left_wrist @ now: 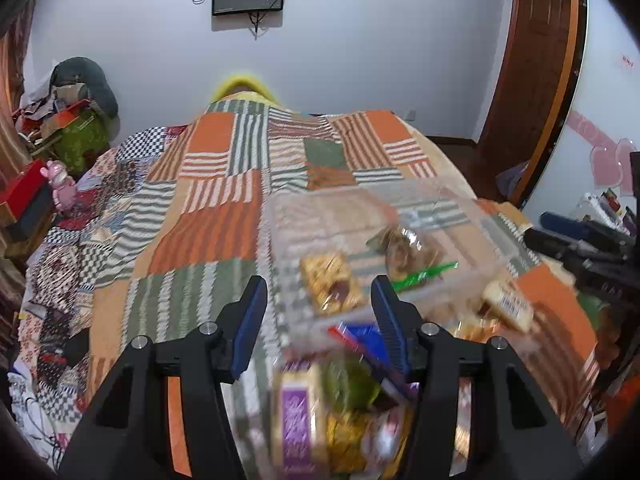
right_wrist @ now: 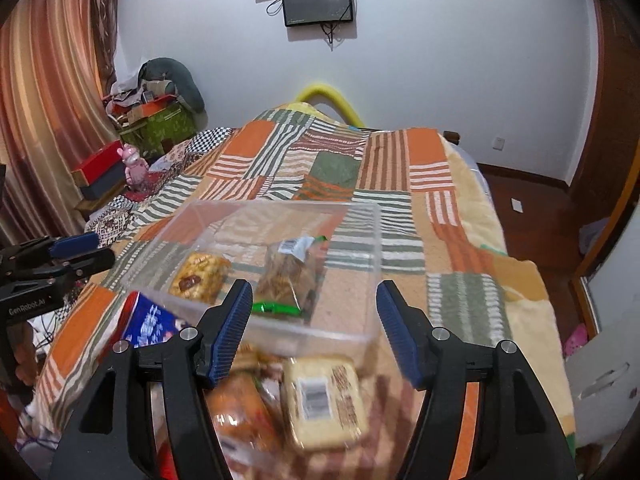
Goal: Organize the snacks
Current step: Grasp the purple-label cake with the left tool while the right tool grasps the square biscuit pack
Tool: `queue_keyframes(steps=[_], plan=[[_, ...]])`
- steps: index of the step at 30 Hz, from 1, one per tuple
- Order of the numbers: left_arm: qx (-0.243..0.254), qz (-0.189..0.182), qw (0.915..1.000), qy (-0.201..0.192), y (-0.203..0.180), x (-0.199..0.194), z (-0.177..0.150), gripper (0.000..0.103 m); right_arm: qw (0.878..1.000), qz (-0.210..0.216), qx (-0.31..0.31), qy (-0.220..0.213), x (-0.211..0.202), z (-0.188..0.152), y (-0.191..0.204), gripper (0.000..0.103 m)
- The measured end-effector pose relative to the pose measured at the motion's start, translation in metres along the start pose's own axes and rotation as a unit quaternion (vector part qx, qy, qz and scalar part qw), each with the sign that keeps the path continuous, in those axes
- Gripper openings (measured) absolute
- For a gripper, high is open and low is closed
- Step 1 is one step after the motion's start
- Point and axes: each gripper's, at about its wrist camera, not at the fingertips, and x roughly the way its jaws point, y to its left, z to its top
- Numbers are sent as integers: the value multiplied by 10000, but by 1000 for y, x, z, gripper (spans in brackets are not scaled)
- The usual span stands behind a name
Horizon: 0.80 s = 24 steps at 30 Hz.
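Note:
A clear plastic bin sits on the patchwork quilt and holds a yellow biscuit packet and a clear bag of brown snacks with a green tie. It also shows in the left wrist view. My right gripper is open above loose snacks in front of the bin: a pale yellow packet with a barcode, an orange packet and a blue packet. My left gripper is open over a purple packet and a green one.
The bed's quilt stretches back to a white wall with a screen. Boxes and a pink toy crowd the left side by the curtain. A wooden door and floor lie to the right of the bed.

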Motion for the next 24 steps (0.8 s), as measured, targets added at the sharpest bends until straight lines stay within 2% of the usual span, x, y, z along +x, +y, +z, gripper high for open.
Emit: queue_keyframes(steps=[9, 18, 24], plan=[[-231, 162, 9987, 431, 22, -4, -52, 56, 9995, -148, -59, 277, -7, -35, -7, 64], [-322, 115, 9938, 1054, 26, 28, -98, 56, 9963, -80, 23, 858, 25, -57, -12, 64], [-357, 189, 9911, 1272, 28, 52, -111, 56, 9951, 24, 108, 979, 36, -60, -13, 64]])
